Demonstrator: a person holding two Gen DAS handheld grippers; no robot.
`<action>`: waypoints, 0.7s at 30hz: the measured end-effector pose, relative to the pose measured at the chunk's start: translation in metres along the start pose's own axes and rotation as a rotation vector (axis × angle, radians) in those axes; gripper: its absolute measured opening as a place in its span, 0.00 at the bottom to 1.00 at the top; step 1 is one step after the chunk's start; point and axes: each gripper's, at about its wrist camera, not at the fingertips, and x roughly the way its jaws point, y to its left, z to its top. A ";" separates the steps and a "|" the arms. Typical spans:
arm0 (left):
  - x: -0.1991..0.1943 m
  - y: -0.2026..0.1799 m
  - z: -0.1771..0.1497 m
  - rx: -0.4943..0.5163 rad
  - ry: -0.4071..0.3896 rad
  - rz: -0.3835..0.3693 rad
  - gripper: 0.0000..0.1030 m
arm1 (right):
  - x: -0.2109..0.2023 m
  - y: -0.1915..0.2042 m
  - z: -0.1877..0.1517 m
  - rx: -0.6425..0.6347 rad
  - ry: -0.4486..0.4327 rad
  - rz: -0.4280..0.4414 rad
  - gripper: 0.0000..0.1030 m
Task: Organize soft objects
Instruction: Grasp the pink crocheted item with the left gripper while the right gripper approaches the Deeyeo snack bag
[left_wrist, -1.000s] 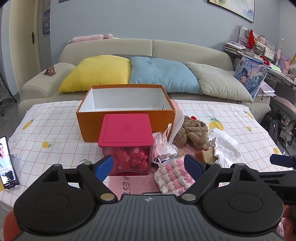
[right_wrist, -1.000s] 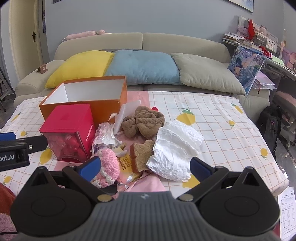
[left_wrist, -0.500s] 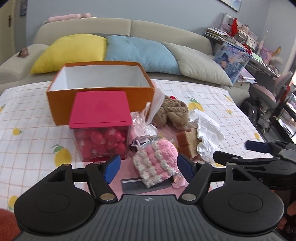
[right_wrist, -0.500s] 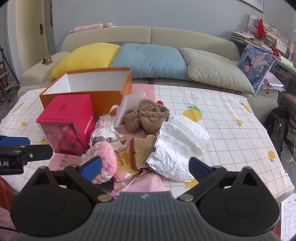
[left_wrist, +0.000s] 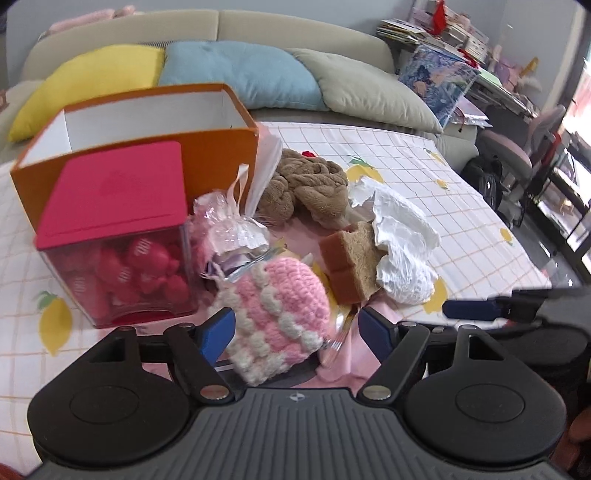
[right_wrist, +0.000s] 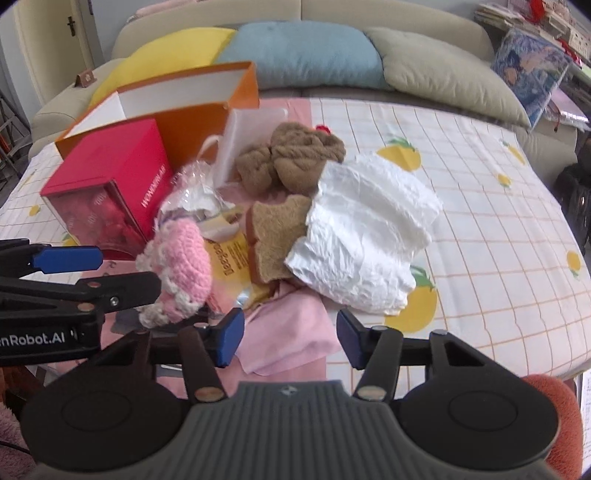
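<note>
A pile of soft things lies on the checked tablecloth. A pink and white crochet piece (left_wrist: 280, 310) sits between the open fingers of my left gripper (left_wrist: 295, 328); it also shows in the right wrist view (right_wrist: 181, 273). Behind it lie a brown sponge (left_wrist: 347, 258), a crumpled white bag (left_wrist: 399, 240), a brown knitted bundle (left_wrist: 306, 188) and a clear plastic packet (left_wrist: 229, 225). My right gripper (right_wrist: 290, 339) is open above a pink cloth (right_wrist: 288, 332), in front of the white bag (right_wrist: 365, 236) and the sponge (right_wrist: 277, 236).
An open orange box (left_wrist: 147, 118) stands at the back left, with a red-lidded clear box (left_wrist: 118, 229) of red items in front of it. A sofa with yellow, blue and grey cushions (left_wrist: 240, 74) runs behind the table. The table's right edge (right_wrist: 576, 280) is close.
Both grippers have moved forward and down toward the pile. The left gripper now straddles the pink crochet piece. The right gripper's jaws have narrowed a little.
</note>
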 end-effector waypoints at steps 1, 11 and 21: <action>0.004 0.000 0.002 -0.014 0.005 0.005 0.87 | 0.003 -0.002 0.001 0.009 0.007 -0.007 0.53; 0.055 -0.010 0.007 -0.004 0.071 0.139 0.87 | 0.020 -0.013 0.002 0.058 0.041 -0.003 0.54; 0.052 0.007 0.000 -0.034 0.076 0.128 0.49 | 0.025 -0.011 0.002 0.054 0.058 0.008 0.55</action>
